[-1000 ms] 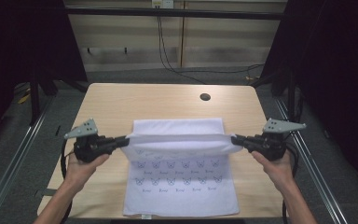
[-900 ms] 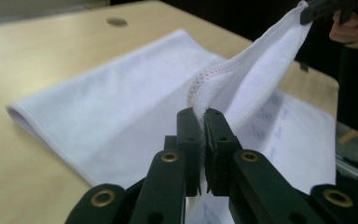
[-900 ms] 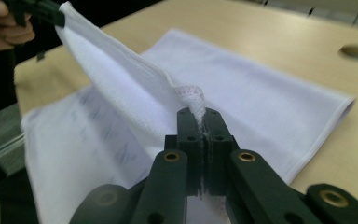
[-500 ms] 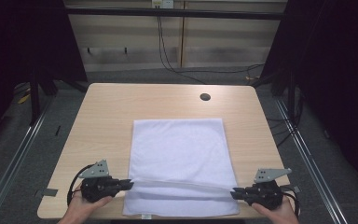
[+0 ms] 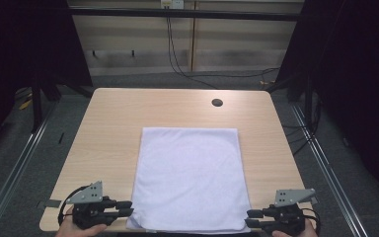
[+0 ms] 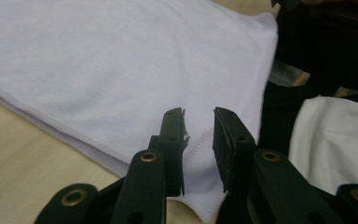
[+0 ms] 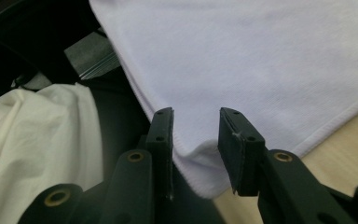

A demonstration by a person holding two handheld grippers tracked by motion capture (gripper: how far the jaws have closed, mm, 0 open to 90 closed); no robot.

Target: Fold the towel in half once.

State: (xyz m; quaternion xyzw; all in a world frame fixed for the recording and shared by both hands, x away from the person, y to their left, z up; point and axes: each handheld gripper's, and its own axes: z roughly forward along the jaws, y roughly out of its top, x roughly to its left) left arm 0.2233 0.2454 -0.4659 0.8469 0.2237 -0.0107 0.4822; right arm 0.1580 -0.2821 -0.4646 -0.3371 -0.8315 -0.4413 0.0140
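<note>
My left tool (image 5: 121, 208) sits at about seven o'clock on the desk (image 5: 108, 128), at the near-left corner of the white cloth (image 5: 190, 177). In the left gripper view its jaws have just been opening, and the corner hem (image 6: 198, 154) now lies loose between the pads with a clear gap on both sides. The cloth itself lies flat and doubled in the middle of the desk, its far edge toward twelve o'clock and its near edge along the desk's front rim. My right tool (image 5: 252, 217) is at about five o'clock on the near-right corner; its jaws have just been opening too, and the corner (image 7: 200, 163) hangs slack between them, unpinched. I judge this as the release that ends a fold of the far edge onto the near one. Next I would draw both tools clear of the corners without dragging the top layer, then choose fresh edges if another fold is wanted.
</note>
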